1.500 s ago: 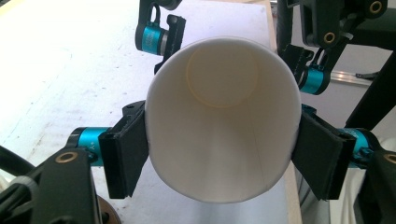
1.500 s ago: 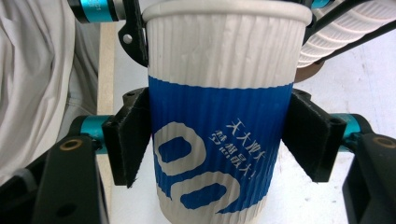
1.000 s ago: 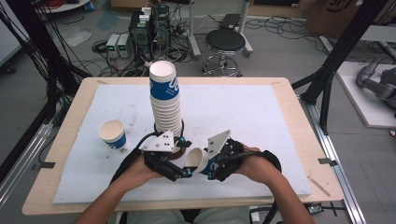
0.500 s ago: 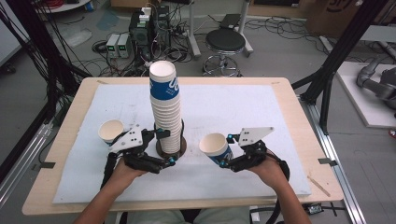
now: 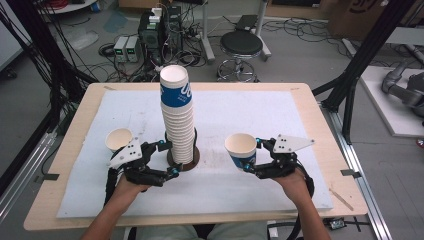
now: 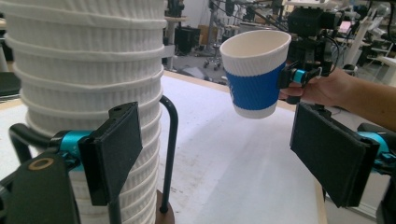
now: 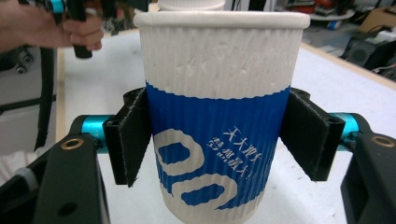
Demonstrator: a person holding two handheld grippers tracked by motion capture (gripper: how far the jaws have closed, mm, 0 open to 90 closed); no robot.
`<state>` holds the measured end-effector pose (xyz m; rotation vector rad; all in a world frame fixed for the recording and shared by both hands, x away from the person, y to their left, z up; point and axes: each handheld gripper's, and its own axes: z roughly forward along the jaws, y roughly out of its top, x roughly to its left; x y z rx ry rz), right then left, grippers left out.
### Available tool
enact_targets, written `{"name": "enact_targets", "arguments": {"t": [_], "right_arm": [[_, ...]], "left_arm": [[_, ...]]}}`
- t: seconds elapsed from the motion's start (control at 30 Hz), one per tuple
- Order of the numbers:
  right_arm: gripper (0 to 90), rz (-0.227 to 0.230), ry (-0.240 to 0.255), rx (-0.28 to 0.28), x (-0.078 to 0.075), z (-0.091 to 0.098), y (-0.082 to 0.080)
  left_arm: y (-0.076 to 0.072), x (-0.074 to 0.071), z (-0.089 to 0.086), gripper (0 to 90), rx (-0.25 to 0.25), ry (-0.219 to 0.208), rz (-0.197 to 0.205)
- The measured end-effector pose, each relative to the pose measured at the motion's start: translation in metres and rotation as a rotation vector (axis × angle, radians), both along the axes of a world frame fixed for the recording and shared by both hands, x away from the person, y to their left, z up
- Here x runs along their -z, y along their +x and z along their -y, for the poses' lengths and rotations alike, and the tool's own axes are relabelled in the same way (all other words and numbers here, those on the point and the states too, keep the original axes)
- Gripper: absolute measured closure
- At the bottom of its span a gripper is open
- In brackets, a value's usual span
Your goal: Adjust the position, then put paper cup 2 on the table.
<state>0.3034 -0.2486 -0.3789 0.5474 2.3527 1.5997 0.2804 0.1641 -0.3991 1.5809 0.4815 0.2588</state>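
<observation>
One cup [image 5: 242,149] is now off the stack [image 5: 178,120] and held by our right tongs [image 5: 256,159] to its right, above the surface [image 5: 310,115]. Our left tongs [image 5: 167,159], having just widened, stand open at the stack's base, so separation looks complete; placing remains.

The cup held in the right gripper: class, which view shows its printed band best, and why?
The right gripper view: the cup faces it, print readable. The left gripper view shows it smaller, the high view mostly its mouth.
</observation>
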Motion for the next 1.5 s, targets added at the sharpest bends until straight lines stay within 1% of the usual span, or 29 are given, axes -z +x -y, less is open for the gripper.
{"name": "enact_targets", "arguments": {"t": [0.07, 0.1, 0.13, 0.23, 0.3, 0.33, 0.37, 0.4, 0.43, 0.47, 0.5, 0.57, 0.6, 0.63, 0.7, 0.77, 0.9, 0.97, 1.07, 1.13, 1.27, 1.4, 1.5], "right_arm": [[29.6, 0.015, 0.023, 0.020, 0.000, 0.003, -0.001], [29.5, 0.022, 0.050, 0.036, -0.001, 0.007, -0.001], [29.5, 0.022, 0.050, 0.036, -0.001, 0.007, -0.001], [29.5, 0.039, 0.081, 0.060, -0.002, 0.012, -0.002], [29.5, 0.047, 0.094, 0.085, -0.004, 0.017, -0.004], [29.5, 0.056, 0.099, 0.089, -0.004, 0.018, -0.003], [29.5, 0.061, 0.106, 0.114, -0.005, 0.022, -0.004], [29.5, 0.061, 0.106, 0.114, -0.005, 0.022, -0.004], [29.5, 0.072, 0.108, 0.123, -0.005, 0.023, -0.003], [29.5, 0.075, 0.116, 0.142, -0.006, 0.026, -0.004], [29.5, 0.075, 0.116, 0.142, -0.006, 0.026, -0.004], [29.5, 0.078, 0.128, 0.168, -0.006, 0.031, -0.005], [29.5, 0.078, 0.128, 0.168, -0.006, 0.031, -0.005], [29.5, 0.081, 0.130, 0.184, -0.006, 0.035, -0.005], [29.5, 0.079, 0.133, 0.191, -0.006, 0.036, -0.005], [29.5, 0.077, 0.132, 0.209, -0.005, 0.040, -0.006], [29.5, 0.081, 0.127, 0.214, -0.004, 0.041, -0.006], [29.5, 0.076, 0.129, 0.215, -0.004, 0.041, -0.008], [29.5, 0.087, 0.129, 0.216, -0.005, 0.041, -0.007], [29.5, 0.075, 0.127, 0.217, -0.004, 0.041, -0.007], [29.5, 0.082, 0.126, 0.218, -0.004, 0.041, -0.007], [29.5, 0.082, 0.127, 0.233, -0.005, 0.041, -0.006], [29.5, 0.087, 0.127, 0.236, -0.005, 0.041, -0.005]], "left_arm": [[-0.001, 0.002, -0.003, 16.7, -0.009, -0.008, 0.006], [-0.002, 0.003, -0.004, 16.7, -0.013, -0.010, 0.009], [-0.003, 0.004, -0.006, 16.7, -0.020, -0.015, 0.016], [-0.005, 0.008, -0.011, 16.7, -0.040, -0.026, 0.029], [-0.005, 0.008, -0.014, 16.7, -0.051, -0.028, 0.032], [-0.005, 0.008, -0.015, 16.7, -0.058, -0.025, 0.036], [-0.005, 0.008, -0.016, 16.7, -0.069, -0.024, 0.041], [-0.005, 0.008, -0.018, 16.7, -0.071, -0.022, 0.044], [-0.006, 0.009, -0.019, 16.7, -0.081, -0.015, 0.049], [-0.006, 0.009, -0.020, 16.7, -0.085, -0.009, 0.051], [-0.006, 0.010, -0.021, 16.7, -0.089, 0.001, 0.054], [-0.006, 0.011, -0.022, 16.7, -0.096, 0.014, 0.057], [-0.006, 0.012, -0.022, 16.7, -0.102, 0.018, 0.055], [-0.006, 0.012, -0.022, 16.8, -0.099, 0.020, 0.055], [-0.006, 0.012, -0.022, 16.7, -0.099, 0.025, 0.057], [-0.006, 0.012, -0.022, 16.7, -0.100, 0.019, 0.057], [-0.006, 0.011, -0.023, 16.7, -0.104, 0.014, 0.062], [-0.006, 0.011, -0.023, 16.7, -0.106, 0.011, 0.062], [-0.006, 0.011, -0.024, 16.7, -0.105, 0.013, 0.060], [-0.006, 0.011, -0.024, 16.7, -0.108, 0.007, 0.061], [-0.006, 0.011, -0.026, 16.7, -0.110, 0.008, 0.062], [-0.007, 0.013, -0.026, 16.8, -0.112, 0.009, 0.057], [-0.008, 0.013, -0.028, 16.8, -0.122, 0.007, 0.056]]}}
